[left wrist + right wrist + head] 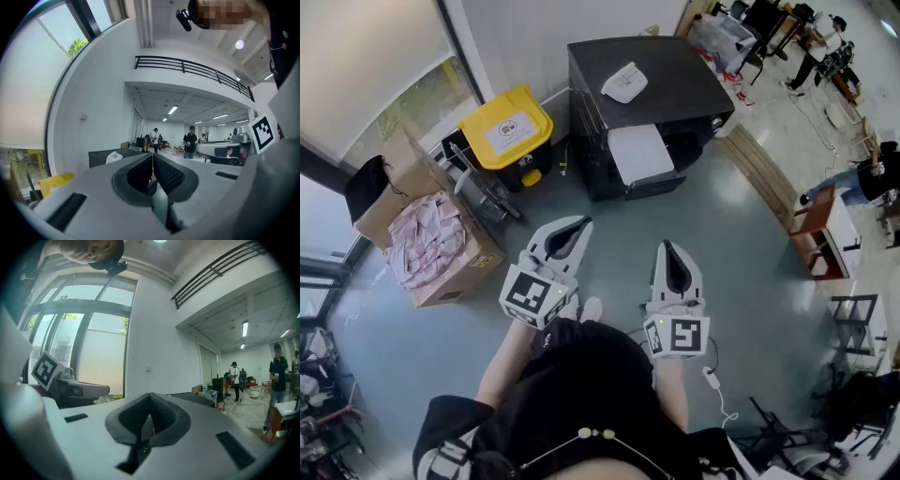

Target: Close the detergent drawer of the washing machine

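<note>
Here, the left tongs (pixel 579 225) and the right tongs (pixel 667 247) are each pressed fully shut with nothing between the jaws. They are held level, side by side, in front of the person and above the grey floor (pixel 750 244). Ahead, well apart from both, stands the dark washing machine (pixel 675 80), with a white cloth-like item (pixel 625 82) on its top. A pale rectangular panel (pixel 640 153) at its front may be the detergent drawer standing out, though this cannot be confirmed. A yellow-lidded bin (pixel 506 127) and a cardboard box (pixel 450 281) stand to its left. By this reading nothing is done yet: the approach and the push are both still ahead.
</note>
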Motion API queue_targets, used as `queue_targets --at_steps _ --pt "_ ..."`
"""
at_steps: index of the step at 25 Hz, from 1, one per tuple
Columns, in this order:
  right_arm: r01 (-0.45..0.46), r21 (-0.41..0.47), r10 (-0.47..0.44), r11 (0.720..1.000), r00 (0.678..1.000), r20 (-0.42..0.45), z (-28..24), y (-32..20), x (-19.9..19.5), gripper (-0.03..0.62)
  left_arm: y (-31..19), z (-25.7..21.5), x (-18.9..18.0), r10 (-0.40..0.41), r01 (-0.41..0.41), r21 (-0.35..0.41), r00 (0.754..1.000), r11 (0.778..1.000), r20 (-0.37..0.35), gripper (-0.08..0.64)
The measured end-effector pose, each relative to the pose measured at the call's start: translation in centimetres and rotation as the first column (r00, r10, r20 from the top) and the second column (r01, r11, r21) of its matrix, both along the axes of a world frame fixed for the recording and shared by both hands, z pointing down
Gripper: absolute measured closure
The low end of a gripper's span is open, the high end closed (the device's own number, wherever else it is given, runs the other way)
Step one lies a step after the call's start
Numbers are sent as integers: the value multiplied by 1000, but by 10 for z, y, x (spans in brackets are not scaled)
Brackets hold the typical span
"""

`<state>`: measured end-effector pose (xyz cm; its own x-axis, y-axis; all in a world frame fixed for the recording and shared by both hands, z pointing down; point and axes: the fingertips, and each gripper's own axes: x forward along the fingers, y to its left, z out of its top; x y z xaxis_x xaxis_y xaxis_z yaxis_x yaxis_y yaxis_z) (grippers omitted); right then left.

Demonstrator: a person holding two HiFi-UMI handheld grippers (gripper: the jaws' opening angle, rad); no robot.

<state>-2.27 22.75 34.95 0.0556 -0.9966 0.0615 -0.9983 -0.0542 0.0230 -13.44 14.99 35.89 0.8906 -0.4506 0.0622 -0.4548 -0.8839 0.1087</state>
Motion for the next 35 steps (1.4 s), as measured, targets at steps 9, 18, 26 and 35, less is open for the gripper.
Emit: queue_targets --at_steps 9,18,26,35 --pt "-2 5 2 1000 1000 9 -2 2 8 592 5 -1 6 20 -20 -12 999 1000 -29 551" --pt "-8 16 7 1000 998 61 10 19 19 592 11 6 10 44 -46 -53 998 997 -39 551" --pt "-49 -67 53 997 997 54 43 53 58 592 14 20 14 23 -26 -107 999 994 -28 448" --pt "4 -63 5 998 988 152 55 66 78 591 21 30 22 -13 14 -99 1000 995 3 448"
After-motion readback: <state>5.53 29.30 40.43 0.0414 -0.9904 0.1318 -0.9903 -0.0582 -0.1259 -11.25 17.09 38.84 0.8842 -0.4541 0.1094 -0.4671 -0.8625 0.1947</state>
